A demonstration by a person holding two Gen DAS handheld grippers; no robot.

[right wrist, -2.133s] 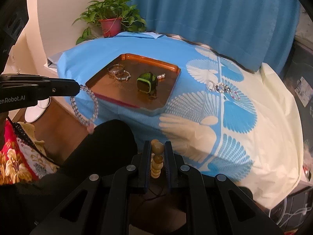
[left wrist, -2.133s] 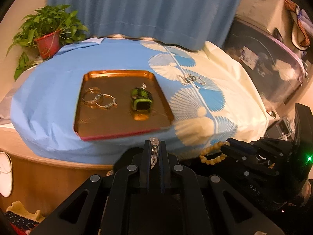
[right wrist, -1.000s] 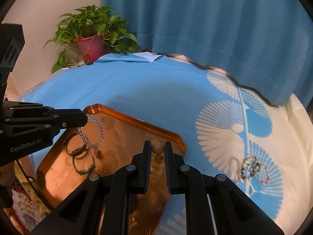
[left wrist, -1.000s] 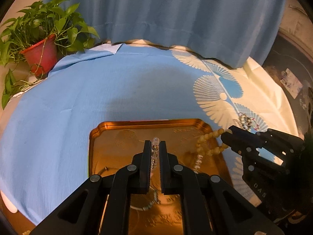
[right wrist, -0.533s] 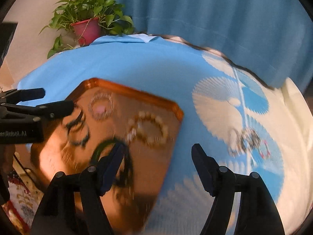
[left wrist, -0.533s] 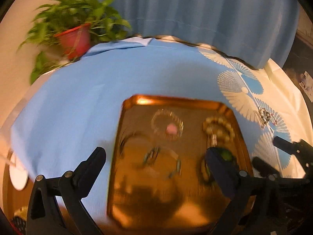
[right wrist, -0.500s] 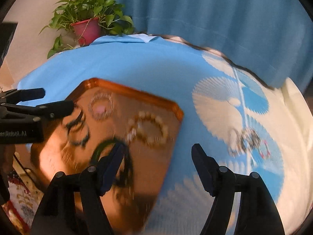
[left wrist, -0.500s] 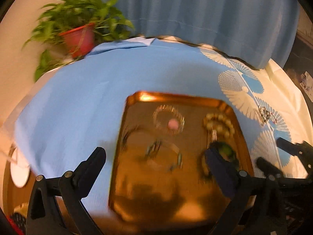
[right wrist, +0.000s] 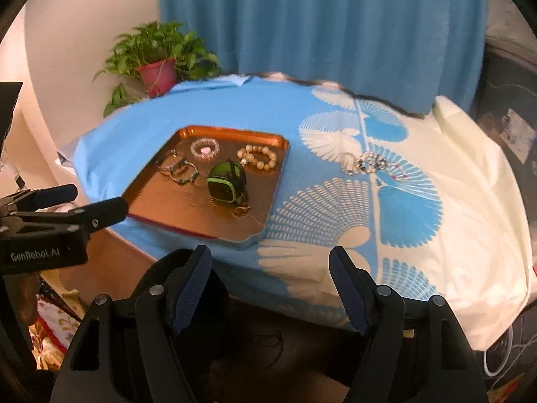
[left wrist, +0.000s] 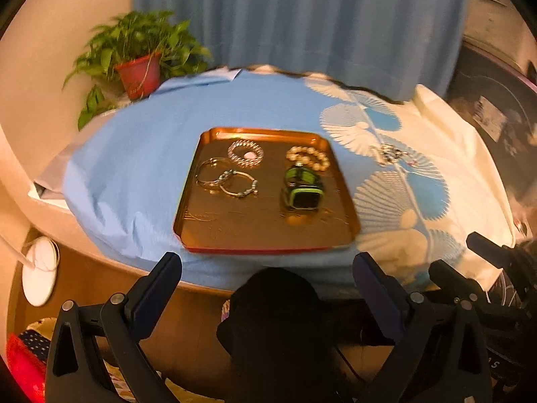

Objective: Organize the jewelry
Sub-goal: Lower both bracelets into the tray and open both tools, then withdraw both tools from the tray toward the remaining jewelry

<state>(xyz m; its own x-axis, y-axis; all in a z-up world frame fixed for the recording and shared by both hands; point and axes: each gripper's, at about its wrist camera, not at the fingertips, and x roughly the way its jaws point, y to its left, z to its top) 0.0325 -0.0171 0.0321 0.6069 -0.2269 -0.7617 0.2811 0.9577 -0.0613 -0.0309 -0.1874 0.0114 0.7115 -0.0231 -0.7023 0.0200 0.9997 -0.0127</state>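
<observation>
Both my claws released, empty: left gripper, right gripper. Beaded bracelets sit in copper tray. Remaining jewelry cluster lies on cloth, right of tray. I approach low, pinch one strand.

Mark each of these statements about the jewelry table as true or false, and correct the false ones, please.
1. The cream bead bracelet lies inside the copper-coloured tray. True.
2. The left tool is shut on a bracelet. False: its jaws stand wide apart with nothing between them.
3. A small tangle of jewelry lies on the blue and cream tablecloth, outside the tray. True.
4. The green and black smartwatch sits on the cloth beside the tray. False: it is inside the tray.
5. The potted green plant stands in a blue pot. False: the pot is red.
</observation>
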